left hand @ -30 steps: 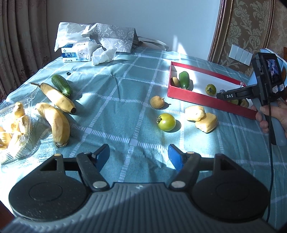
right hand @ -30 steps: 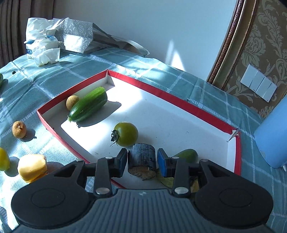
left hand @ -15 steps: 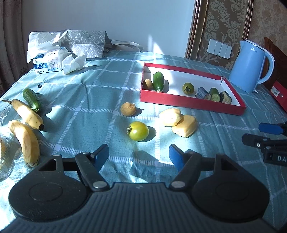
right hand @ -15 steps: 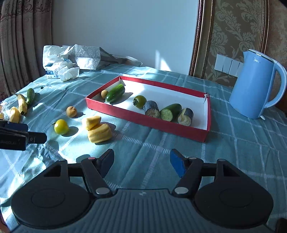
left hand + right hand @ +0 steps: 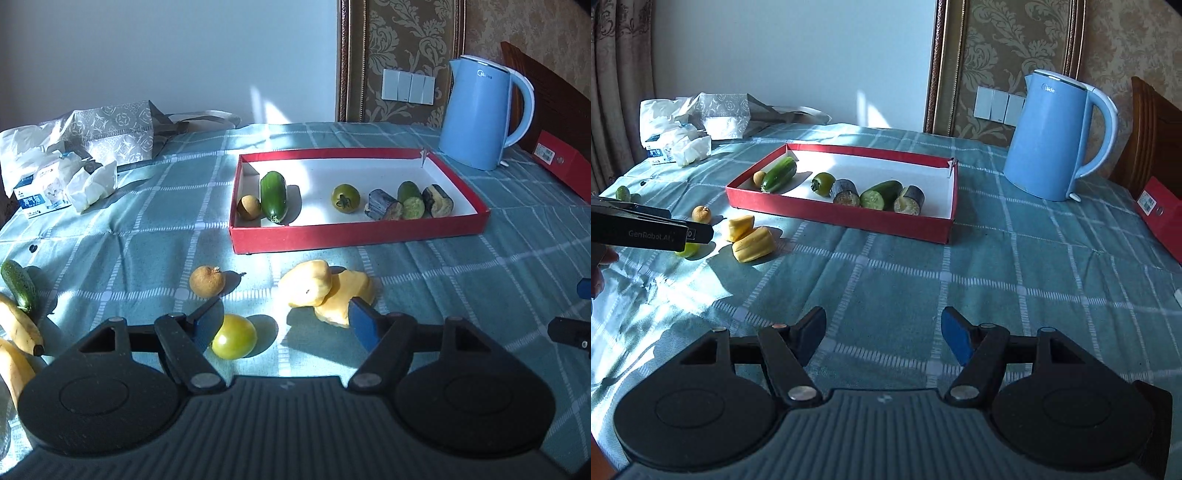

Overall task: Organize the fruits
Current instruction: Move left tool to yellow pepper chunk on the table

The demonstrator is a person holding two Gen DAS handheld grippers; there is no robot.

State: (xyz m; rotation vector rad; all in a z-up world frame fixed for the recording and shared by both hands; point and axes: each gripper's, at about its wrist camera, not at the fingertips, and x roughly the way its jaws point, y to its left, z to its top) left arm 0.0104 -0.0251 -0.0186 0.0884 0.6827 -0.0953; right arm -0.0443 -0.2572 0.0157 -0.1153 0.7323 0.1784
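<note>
Yellow-green tomato point(image 5: 687, 249) behind left tongs point(image 5: 701, 235)

checked table point(image 5: 155, 236) — red tray point(image 5: 354, 232), kettle point(image 5: 476, 122)

Strong sunlight falls in patches on the checked cloth point(image 5: 147, 236) and inside the red tray point(image 5: 354, 234), while the near surface lies in blue shade. The fruits throw sharp shadows to the right. Both views are sharp, with fisheye bending at the edges.
</note>
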